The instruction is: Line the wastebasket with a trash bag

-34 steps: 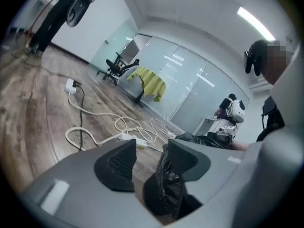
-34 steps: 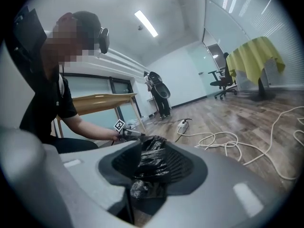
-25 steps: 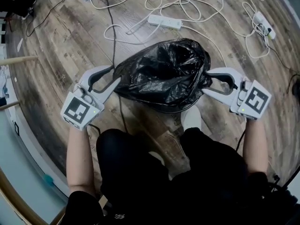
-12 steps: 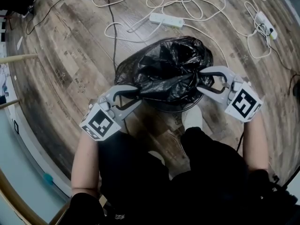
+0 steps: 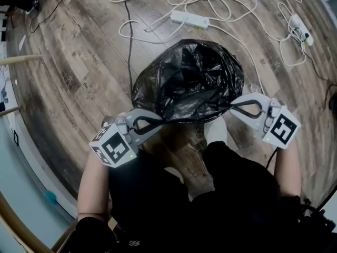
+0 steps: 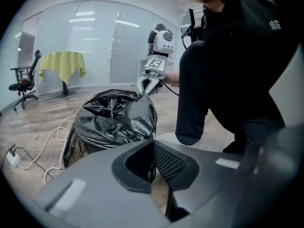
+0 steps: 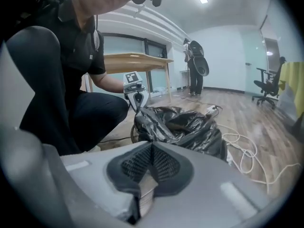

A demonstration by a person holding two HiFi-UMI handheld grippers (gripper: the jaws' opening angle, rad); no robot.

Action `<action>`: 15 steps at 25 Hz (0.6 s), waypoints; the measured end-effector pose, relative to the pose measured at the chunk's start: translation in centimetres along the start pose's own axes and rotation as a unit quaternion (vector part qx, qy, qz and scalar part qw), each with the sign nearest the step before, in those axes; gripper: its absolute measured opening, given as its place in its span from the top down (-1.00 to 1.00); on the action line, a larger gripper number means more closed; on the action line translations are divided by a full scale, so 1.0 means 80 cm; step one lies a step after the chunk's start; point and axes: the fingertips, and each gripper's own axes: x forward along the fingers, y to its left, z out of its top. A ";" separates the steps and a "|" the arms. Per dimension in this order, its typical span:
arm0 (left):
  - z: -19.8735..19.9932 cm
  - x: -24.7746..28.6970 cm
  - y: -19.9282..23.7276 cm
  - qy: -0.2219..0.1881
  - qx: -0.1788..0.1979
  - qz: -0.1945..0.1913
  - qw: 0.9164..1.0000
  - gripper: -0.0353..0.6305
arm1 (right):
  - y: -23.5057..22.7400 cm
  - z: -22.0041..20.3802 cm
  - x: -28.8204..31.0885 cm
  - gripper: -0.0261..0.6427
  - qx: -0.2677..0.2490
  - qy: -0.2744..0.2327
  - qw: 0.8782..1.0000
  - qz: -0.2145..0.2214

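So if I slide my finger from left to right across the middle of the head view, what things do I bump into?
left gripper → black trash bag → right gripper

The trash bag lies between the left tool and right tool (power strip behind it).

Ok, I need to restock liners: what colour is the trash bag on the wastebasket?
The trash bag is glossy black, seen best in the head view.
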 end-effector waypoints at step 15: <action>-0.060 0.064 -0.030 0.051 -0.020 -0.067 0.996 0.86 | 0.016 -0.097 0.037 0.91 0.072 0.065 0.995 0.025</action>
